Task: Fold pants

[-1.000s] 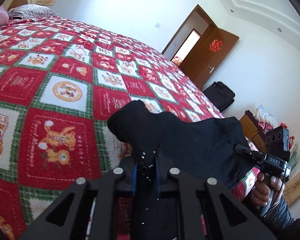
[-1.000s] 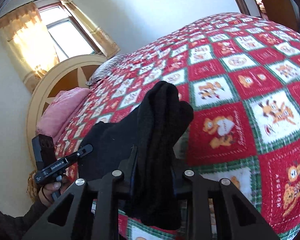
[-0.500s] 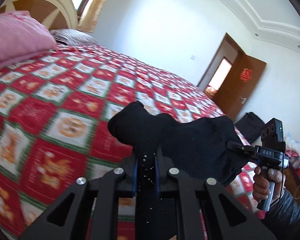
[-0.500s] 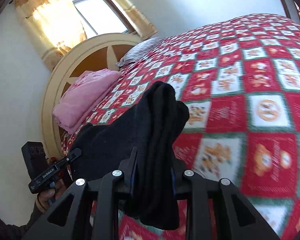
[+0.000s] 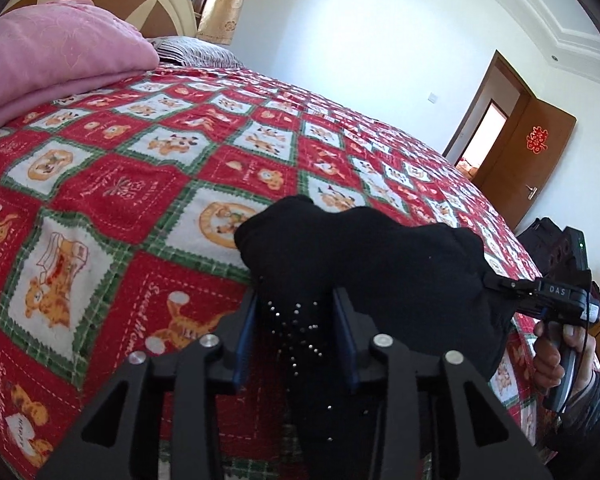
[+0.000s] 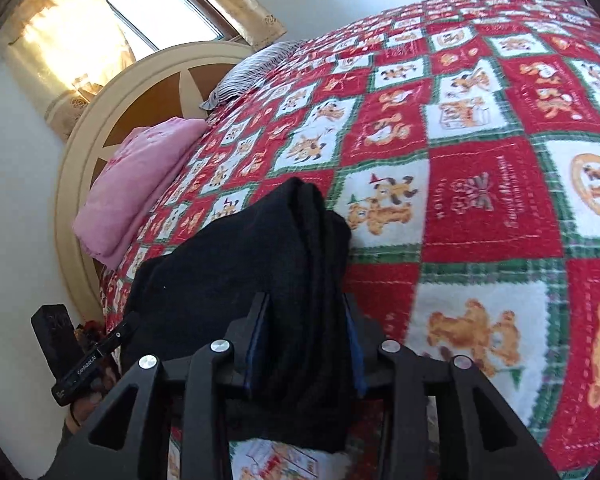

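Note:
The black pants [image 5: 380,264] hang stretched in the air between my two grippers, above a red, white and green patchwork bedspread [image 5: 140,184]. My left gripper [image 5: 296,304] is shut on one bunched end of the pants, which carries small shiny studs. My right gripper [image 6: 306,312] is shut on the other end of the pants [image 6: 236,264], with folded layers of cloth sticking up past the fingers. The right gripper also shows at the right in the left wrist view [image 5: 496,282], and the left gripper at the lower left in the right wrist view [image 6: 128,326].
A folded pink blanket [image 5: 48,64] and a striped pillow [image 5: 196,50] lie at the head of the bed, against a cream headboard [image 6: 112,120]. A brown door [image 5: 528,148] stands open beyond the bed. A black bag [image 5: 540,236] sits on the floor near it.
Both grippers have swung with the pants towards the head of the bed. The pink blanket and headboard have come into the left wrist view. The grip on the pants is unchanged.

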`<state>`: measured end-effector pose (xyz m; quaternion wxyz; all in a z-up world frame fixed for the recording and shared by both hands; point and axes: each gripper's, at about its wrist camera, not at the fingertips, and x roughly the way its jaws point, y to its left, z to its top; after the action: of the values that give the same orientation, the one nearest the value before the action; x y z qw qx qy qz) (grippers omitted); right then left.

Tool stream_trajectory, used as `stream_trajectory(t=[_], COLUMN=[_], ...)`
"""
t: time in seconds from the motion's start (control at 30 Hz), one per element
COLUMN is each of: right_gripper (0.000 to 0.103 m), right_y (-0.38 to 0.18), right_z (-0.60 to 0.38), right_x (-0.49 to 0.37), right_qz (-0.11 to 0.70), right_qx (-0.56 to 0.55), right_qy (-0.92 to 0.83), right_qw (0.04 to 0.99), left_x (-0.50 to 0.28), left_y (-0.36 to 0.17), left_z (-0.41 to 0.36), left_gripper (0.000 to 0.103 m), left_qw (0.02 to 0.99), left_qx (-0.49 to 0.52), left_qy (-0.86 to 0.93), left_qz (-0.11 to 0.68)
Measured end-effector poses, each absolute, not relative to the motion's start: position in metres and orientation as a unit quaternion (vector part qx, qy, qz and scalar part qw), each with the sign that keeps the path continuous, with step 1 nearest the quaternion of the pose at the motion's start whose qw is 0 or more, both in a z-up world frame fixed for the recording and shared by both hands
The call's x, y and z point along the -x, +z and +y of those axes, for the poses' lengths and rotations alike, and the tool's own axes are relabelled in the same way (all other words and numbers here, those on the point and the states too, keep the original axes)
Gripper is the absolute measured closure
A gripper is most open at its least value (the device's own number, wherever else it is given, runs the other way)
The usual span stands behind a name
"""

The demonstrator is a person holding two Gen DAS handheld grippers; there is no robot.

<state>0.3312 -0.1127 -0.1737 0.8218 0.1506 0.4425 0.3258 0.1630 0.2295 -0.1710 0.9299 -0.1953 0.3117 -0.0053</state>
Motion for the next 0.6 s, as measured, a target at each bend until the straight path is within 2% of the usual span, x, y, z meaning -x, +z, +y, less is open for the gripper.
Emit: stream_trajectory(t=[0.07, 0.17, 0.2, 0.3, 0.43, 0.5, 0.6], right_gripper=[0.062, 0.06, 0.059, 0.048, 0.047, 0.047, 0.046], right_y=[-0.171, -0.169, -0.17, -0.173, -0.178, -0.178, -0.177], right_z=[-0.119, -0.127, -0.128, -0.132, -0.136, -0.136, -0.136], right_x=[-0.326, -0.319, -0.319, -0.319, -0.321, -0.321, -0.32], right_qz=[0.436, 0.436, 0.437, 0.443, 0.447, 0.445, 0.446], right_qx=[-0.145, -0.14, -0.136, -0.126, -0.138, -0.136, -0.137], right_qy=[0.318, 0.314, 0.31, 0.284, 0.282, 0.28, 0.274], right_qw=[0.829, 0.832, 0.833, 0.841, 0.838, 0.839, 0.841], left_x=[-0.16, -0.156, -0.155, -0.156, -0.156, -0.154, -0.153], left_y=[-0.171, -0.169, -0.169, -0.171, -0.171, -0.171, -0.17], left_z=[0.229, 0.228, 0.227, 0.227, 0.225, 0.223, 0.22], left_gripper=[0.054, 0.052, 0.048, 0.046, 0.042, 0.035, 0.033], left_qw=[0.93, 0.931, 0.932, 0.933, 0.934, 0.935, 0.933], left_qx=[0.19, 0.182, 0.176, 0.17, 0.159, 0.151, 0.149], left_qy=[0.001, 0.005, 0.009, 0.016, 0.028, 0.042, 0.056], left_qz=[0.314, 0.317, 0.317, 0.318, 0.318, 0.319, 0.322])
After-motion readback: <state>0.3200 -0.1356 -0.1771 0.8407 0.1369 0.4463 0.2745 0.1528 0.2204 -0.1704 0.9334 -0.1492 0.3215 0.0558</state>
